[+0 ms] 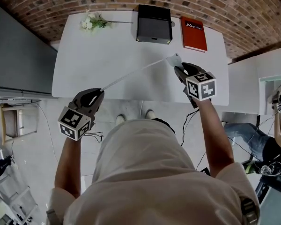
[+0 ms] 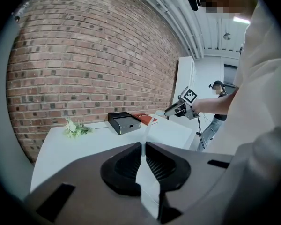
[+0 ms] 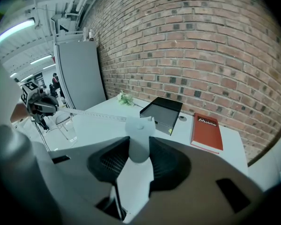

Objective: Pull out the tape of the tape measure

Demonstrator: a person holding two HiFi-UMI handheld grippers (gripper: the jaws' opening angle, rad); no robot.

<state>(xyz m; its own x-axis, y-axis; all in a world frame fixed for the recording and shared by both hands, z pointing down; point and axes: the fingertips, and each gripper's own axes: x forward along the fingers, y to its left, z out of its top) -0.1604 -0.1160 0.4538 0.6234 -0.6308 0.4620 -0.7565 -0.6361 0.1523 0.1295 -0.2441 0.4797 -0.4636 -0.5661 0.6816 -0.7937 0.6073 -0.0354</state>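
A white tape measure case (image 1: pixel 174 59) is clamped in my right gripper (image 1: pixel 179 68) above the white table's (image 1: pixel 84 60) right half. In the right gripper view the case (image 3: pixel 139 134) fills the gap between the jaws. The pulled-out tape (image 1: pixel 136 73) runs in a straight line down-left across the table to my left gripper (image 1: pixel 100 93), which hangs off the table's front edge. In the left gripper view the tape's end (image 2: pixel 145 177) is pinched between the shut jaws, and the tape (image 2: pixel 147 125) leads toward the right gripper (image 2: pixel 171 110).
A black tray (image 1: pixel 153 23), a red book (image 1: pixel 193 33) and a small bunch of white flowers (image 1: pixel 93 21) lie along the table's far edge by the brick wall. A grey cabinet (image 1: pixel 18 55) stands at the left. Another person (image 1: pixel 271 146) is at the right.
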